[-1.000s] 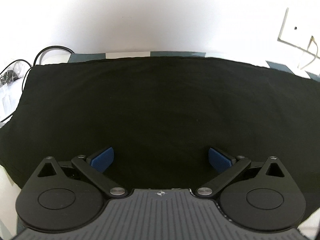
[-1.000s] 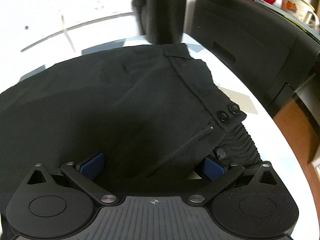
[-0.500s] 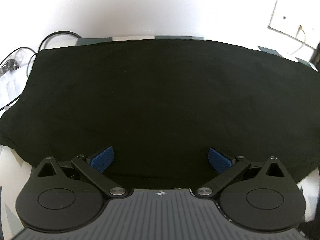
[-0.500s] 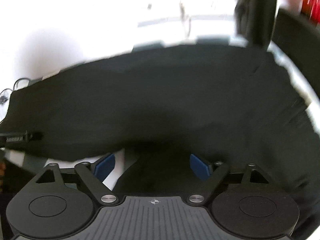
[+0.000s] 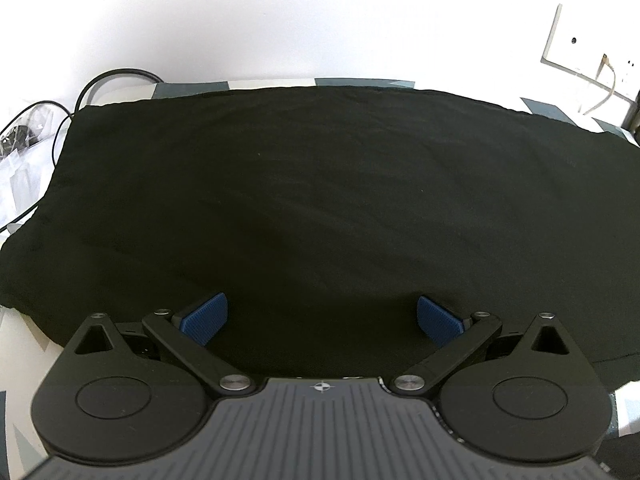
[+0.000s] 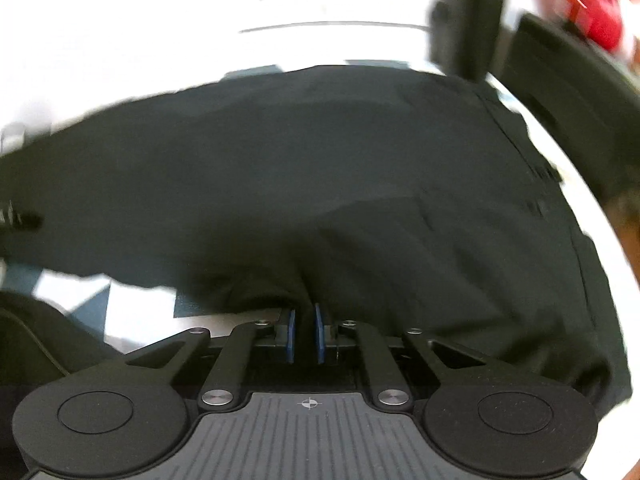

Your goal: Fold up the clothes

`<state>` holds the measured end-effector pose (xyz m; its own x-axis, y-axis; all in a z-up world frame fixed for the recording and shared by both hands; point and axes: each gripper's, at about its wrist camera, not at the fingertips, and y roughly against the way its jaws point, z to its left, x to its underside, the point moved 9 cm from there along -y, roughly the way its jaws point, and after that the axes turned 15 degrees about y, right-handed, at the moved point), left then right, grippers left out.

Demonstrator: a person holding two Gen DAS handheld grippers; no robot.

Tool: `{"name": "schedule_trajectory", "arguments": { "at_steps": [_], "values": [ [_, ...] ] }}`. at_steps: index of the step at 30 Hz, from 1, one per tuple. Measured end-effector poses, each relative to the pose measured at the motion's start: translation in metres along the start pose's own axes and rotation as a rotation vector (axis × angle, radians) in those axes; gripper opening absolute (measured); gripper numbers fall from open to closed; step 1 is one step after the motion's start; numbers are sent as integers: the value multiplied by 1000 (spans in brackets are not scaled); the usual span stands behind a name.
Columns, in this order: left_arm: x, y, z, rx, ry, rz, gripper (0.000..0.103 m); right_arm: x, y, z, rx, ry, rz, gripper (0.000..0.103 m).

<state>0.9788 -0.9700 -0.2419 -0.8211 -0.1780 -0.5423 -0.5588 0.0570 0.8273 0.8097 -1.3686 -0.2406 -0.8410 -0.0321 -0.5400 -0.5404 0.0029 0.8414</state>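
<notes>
Two grippers are over one black garment (image 5: 320, 184) that lies spread across a table (image 5: 192, 86) with a grey and white patterned top. From the left one's camera, the cloth fills nearly the whole surface, flat and smooth, its far edge running close to the white wall. The left gripper (image 5: 319, 316) is spread wide, its blue pads (image 5: 204, 318) well apart and holding nothing, poised just above the near part of the cloth. Some black cables (image 5: 100, 84) curl at the far left corner of the table, just beyond the fabric. The right gripper (image 6: 304, 338) has its jaws drawn close together, pinching a bunched fold of the garment (image 6: 320, 184) at the near edge; cloth rises into a puckered ridge right at its fingertips. That view is blurred. A bare strip of table (image 6: 132, 316) shows to the left of the pinched fold.
</notes>
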Motion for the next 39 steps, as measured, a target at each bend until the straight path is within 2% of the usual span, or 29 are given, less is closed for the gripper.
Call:
{"name": "schedule_trajectory", "arguments": {
  "at_steps": [4,7,8,9,12,14,16,18,20,22,25,27,28,29,32,34,39],
  "values": [
    [2,2,-1,1,-2,-6,103,11,-1,-1,-8,-45,31,13],
    [0,1,0,4,-7,-3,103,5,2,-4,-18,-115,68,30],
    [0,1,0,6,-8,-3,103,1,6,-5,-35,-143,65,30],
    [0,1,0,7,-10,-3,103,-4,14,-6,-59,-162,49,30],
    [-1,-1,2,2,-8,-9,103,-28,37,-16,-75,-172,-20,40],
    [-1,0,1,-21,6,-2,103,-47,47,-31,-54,-181,-64,56],
    [-1,4,-5,-72,24,6,102,-69,48,-47,-45,-205,-105,62],
    [-3,12,-22,-71,-2,-30,102,-99,35,-63,-58,-225,-143,65],
    [-2,18,-45,-31,-35,-48,102,-126,16,-83,-32,-240,-191,66],
    [0,20,-65,5,-55,-44,102,-148,-17,-112,19,-268,-190,64],
    [7,10,-80,-16,-60,-16,102,-165,-69,-149,81,-313,-129,64],
    [11,3,-84,-48,-47,3,102,-167,-85,-164,120,-304,-110,63],
    [12,0,-84,-52,-39,13,102,-167,-92,-170,139,-299,-103,56],
    [12,-3,-83,-54,-31,14,103,-168,-99,-177,157,-293,-97,41],
    [10,-7,-82,-37,3,8,103,-169,-118,-198,213,-276,-77,31],
    [8,-11,-85,-17,22,7,103,-171,-128,-210,243,-268,-65,29],
    [7,-15,-96,10,-16,-13,103,-180,-142,-232,294,-288,-48,27]
  ]
}}
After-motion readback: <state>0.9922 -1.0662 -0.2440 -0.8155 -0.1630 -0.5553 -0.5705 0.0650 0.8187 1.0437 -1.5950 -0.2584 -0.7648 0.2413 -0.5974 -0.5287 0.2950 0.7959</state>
